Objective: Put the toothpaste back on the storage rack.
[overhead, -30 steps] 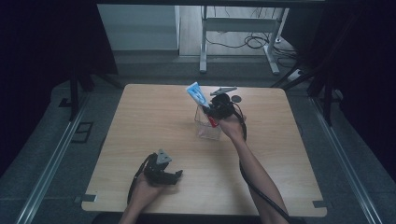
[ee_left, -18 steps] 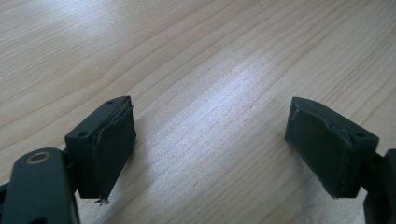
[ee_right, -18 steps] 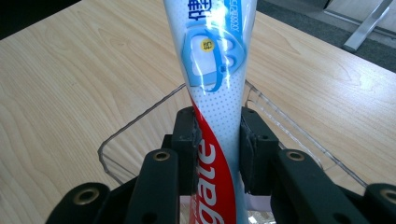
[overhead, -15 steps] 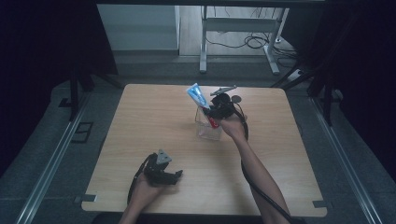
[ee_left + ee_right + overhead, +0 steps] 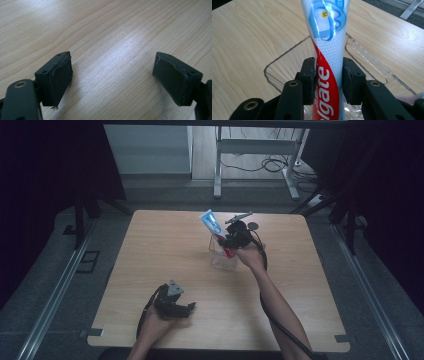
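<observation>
Clamped on a Colgate toothpaste tube (image 5: 325,75), the right gripper (image 5: 327,80) presses both black jaws against the tube's red-and-white middle. Below the tube sits a clear plastic container (image 5: 287,62), and the tube's lower end reaches down into it. From the high view, that right gripper (image 5: 231,240) is held over the far middle of the wooden table (image 5: 150,250), with the toothpaste tube (image 5: 212,224) slanting up and away above the clear plastic container (image 5: 222,257). Near the front edge, the left gripper (image 5: 186,309) rests in the person's hand, well apart from the container. Its own view shows the left gripper (image 5: 112,80) with jaws spread wide over bare wood.
</observation>
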A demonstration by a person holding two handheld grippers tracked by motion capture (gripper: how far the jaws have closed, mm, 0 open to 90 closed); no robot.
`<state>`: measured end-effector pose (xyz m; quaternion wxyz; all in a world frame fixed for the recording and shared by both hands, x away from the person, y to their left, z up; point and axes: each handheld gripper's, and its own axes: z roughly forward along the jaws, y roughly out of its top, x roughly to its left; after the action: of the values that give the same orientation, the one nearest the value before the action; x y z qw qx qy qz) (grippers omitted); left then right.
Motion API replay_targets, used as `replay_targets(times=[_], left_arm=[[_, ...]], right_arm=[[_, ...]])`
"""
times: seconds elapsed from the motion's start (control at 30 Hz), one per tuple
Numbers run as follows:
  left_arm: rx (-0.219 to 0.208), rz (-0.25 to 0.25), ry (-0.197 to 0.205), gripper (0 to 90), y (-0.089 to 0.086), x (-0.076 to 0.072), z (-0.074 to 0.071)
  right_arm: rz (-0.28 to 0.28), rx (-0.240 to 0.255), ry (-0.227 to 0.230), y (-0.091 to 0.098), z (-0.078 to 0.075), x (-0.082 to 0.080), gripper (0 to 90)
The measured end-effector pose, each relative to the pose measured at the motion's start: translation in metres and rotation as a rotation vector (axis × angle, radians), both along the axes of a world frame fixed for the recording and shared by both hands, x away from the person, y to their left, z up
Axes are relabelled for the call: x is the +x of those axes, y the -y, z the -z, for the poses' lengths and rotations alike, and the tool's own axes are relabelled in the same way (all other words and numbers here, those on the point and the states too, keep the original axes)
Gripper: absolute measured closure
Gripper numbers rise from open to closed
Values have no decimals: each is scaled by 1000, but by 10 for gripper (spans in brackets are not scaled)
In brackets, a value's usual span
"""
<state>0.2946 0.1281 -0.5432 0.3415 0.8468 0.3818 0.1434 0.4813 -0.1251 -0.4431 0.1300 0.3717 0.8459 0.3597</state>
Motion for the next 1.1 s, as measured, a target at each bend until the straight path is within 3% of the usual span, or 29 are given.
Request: replay_targets(times=[0.13, 0.5, 0.8, 1.1], left_arm=[[-1, 1, 0, 161, 0, 0, 0], [-1, 1, 0, 161, 0, 0, 0], [-1, 1, 0, 161, 0, 0, 0], [-1, 1, 0, 161, 0, 0, 0]], right_arm=[[-2, -23, -10, 1, 4, 0, 621], [-6, -1, -4, 4, 2, -3, 585], [-30, 32, 0, 2, -7, -8, 483], [-58, 25, 24, 2, -16, -15, 380]])
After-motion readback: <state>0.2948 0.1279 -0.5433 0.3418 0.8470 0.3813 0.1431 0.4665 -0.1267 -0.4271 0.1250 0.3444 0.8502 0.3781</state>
